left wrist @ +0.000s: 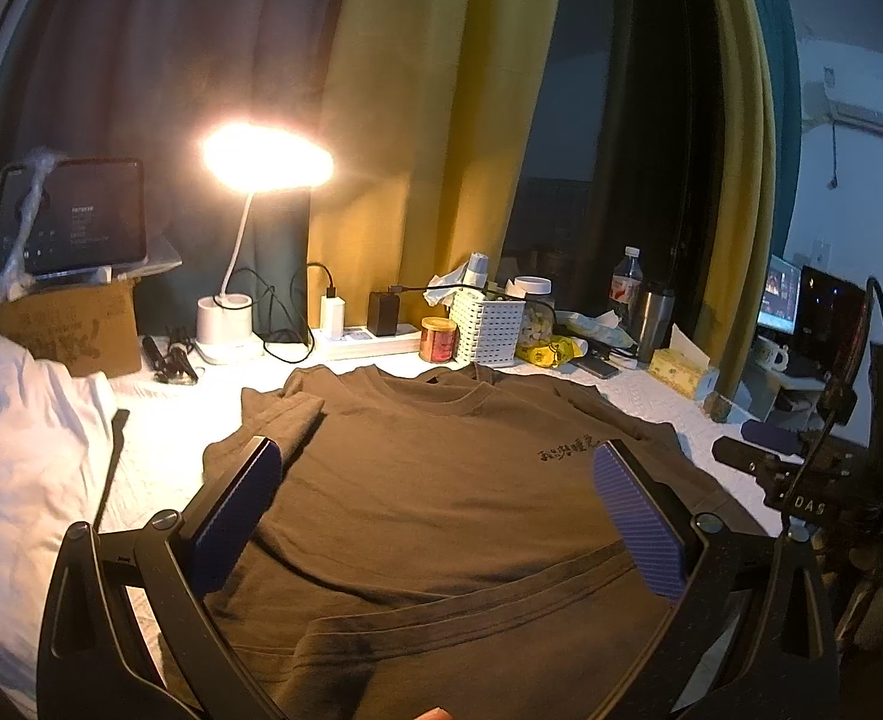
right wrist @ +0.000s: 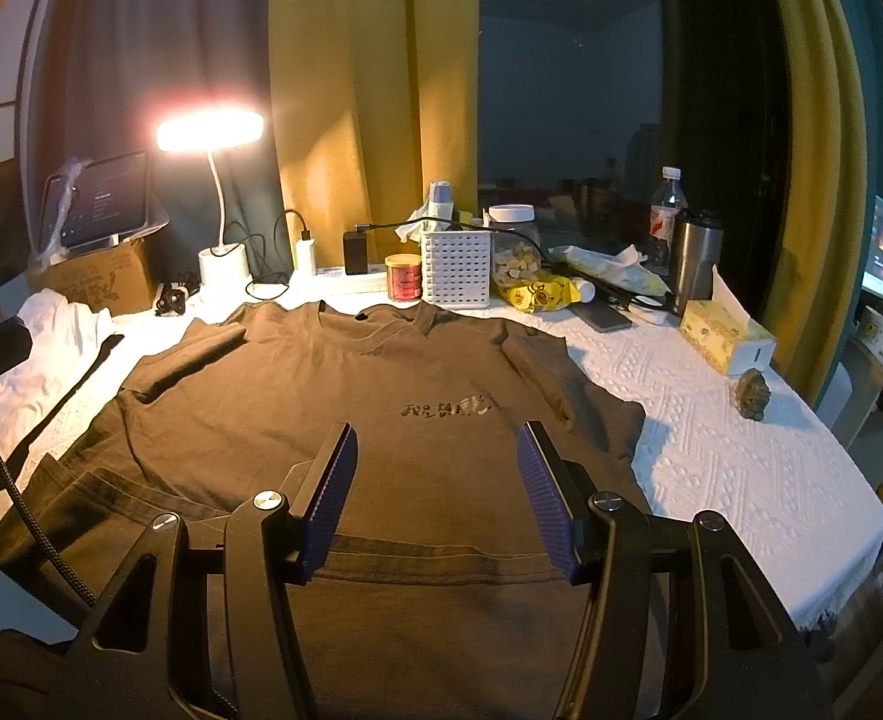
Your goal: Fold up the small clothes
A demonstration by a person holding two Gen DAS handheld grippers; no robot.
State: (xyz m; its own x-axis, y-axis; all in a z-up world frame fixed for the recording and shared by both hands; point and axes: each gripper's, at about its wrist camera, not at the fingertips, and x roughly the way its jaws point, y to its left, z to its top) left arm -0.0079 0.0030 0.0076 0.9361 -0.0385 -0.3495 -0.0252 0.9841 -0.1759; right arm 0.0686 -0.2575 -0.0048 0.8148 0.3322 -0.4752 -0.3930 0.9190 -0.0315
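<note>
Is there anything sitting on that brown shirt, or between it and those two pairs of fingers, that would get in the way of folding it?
Nothing visible does. The brown shirt lies spread flat with nothing on top, and both the left gripper and right gripper hang open just above it. The clutter stands beyond its collar.

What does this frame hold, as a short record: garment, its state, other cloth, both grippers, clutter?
garment: brown T-shirt, front up, collar toward the lamp
state: spread on the white cloth; both sleeves folded inward; hem rumpled near the grippers
other cloth: white garment heaped on the left
left gripper: open, above the shirt, nothing between the jaws
right gripper: open, above the shirt, nothing held
clutter: white basket, red tin, tissue box, steel cup along the far edge
</note>
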